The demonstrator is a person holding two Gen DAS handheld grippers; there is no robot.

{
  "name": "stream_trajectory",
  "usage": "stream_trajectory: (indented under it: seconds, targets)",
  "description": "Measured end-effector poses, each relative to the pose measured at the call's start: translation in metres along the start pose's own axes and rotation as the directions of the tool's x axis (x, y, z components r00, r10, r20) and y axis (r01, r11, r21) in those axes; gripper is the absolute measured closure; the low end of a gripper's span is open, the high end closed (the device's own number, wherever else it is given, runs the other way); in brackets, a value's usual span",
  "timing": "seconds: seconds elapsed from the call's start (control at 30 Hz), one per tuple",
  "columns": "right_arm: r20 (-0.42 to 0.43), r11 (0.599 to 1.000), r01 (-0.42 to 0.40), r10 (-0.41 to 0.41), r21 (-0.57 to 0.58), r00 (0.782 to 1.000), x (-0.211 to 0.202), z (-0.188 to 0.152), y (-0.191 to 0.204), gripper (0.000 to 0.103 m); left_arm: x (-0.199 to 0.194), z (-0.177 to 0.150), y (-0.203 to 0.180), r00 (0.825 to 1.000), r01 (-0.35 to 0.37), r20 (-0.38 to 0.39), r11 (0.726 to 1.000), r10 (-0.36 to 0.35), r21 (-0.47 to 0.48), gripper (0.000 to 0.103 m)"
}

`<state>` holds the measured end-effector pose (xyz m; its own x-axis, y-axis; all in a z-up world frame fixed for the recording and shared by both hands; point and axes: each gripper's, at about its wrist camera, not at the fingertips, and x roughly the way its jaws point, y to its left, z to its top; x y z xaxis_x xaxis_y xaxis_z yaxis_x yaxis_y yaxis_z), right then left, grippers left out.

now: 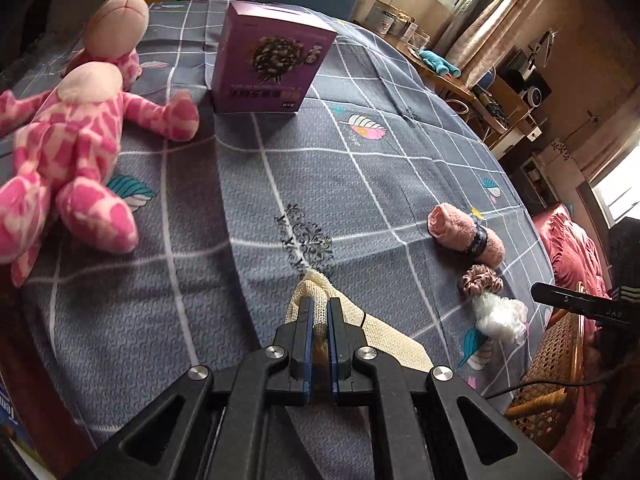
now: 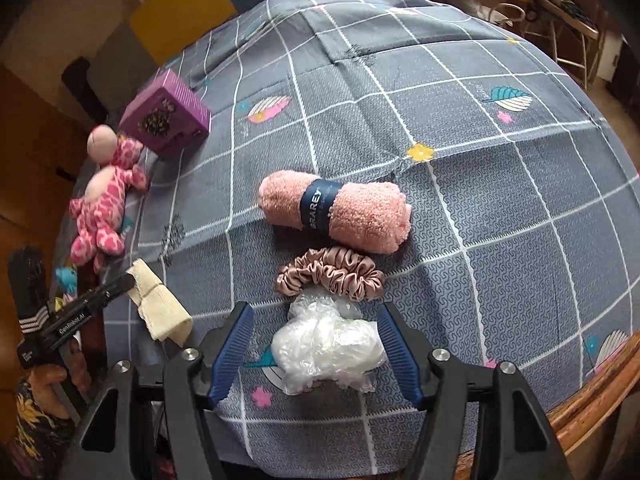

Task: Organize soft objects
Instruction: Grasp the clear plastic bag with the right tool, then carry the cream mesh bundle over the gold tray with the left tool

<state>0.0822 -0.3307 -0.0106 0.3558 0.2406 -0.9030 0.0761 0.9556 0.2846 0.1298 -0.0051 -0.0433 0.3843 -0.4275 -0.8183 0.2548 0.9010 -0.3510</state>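
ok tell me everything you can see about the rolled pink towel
The rolled pink towel is a fluffy, terry-looking roll lying on its side on the grey checked tablecloth. A dark blue paper band with white lettering wraps it off-centre. One end shows the spiral of the roll. A satin scrunchie lies right beside it, seemingly touching. Neither gripper touches it.

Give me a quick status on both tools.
Left tool shut on cream cloth. Right tool open, straddling crumpled plastic bag. Scrunchie touches bag's far side; nothing else in the way.
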Motion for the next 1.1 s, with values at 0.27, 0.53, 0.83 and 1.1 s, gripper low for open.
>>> stream_trajectory:
  seconds: [0.27,0.53,0.83,1.1]
  targets:
    - [-0.205,0.969,0.147,-0.188,-0.2,0.961,0.047,0.007,0.022,0.034,-0.018,-0.017,0.0,0.997,-0.076,0.035,0.995,0.074,0.062,0.06]
    - [-0.221,0.94,0.139,-0.215,-0.312,0.951,0.053,-0.006,0.041,0.05,-0.023,-0.033,-0.002,0.998,-0.05,0.025,0.997,0.049,0.062,0.056]
    - [-0.242,0.939,0.005,-0.094,-0.344,0.966,0.045,-0.022,0.057,0.062,-0.007,-0.037,-0.012,1.0,0.009,-0.029,0.999,-0.008,0.031,0.056]
    - [-0.262,0.924,0.002,-0.11,-0.382,0.959,0.053,-0.027,0.065,0.041,0.01,-0.032,-0.022,0.998,0.012,-0.054,1.0,-0.012,0.016,0.053]
